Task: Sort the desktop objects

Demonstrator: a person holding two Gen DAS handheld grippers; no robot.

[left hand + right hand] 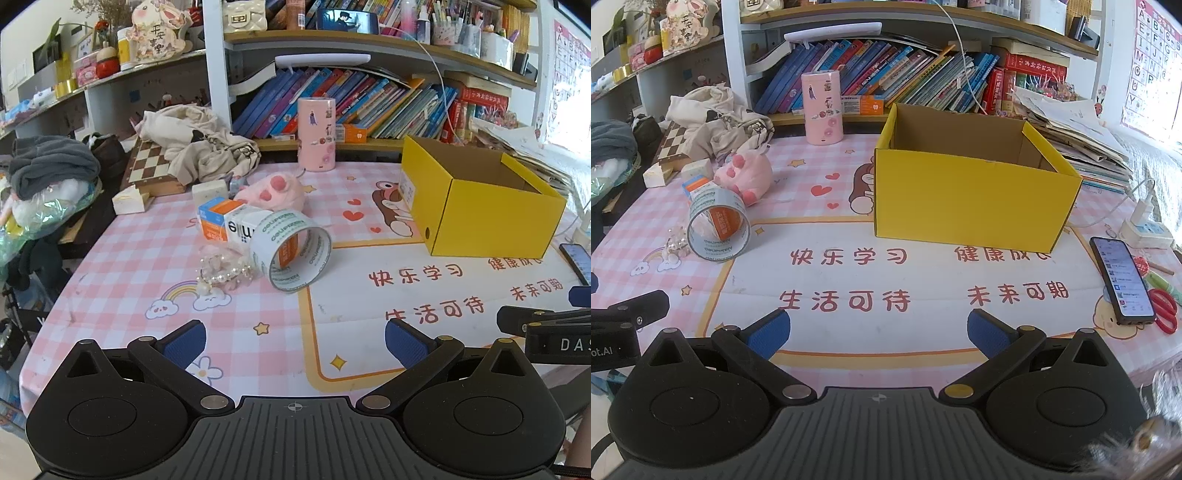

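Note:
An open yellow box [480, 206] [967, 199] stands on the pink checked mat, and I see nothing inside it. Left of it lie a roll of clear tape [291, 251] [718, 230], an orange and white carton [214, 221], a white carton [240, 227], a pearl hair clip [221, 271] [676, 247] and a pink plush paw [273, 192] [746, 175]. My left gripper [295, 343] is open over the mat's near edge, short of the tape. My right gripper [879, 332] is open too, in front of the box, holding nothing.
A pink cylinder [316, 134] [823, 107] stands at the back by the bookshelf [886, 74]. Clothes and a chessboard [147, 162] lie at the left. A phone [1123, 280], red scissors [1163, 310] and a power strip [1145, 230] lie at the right.

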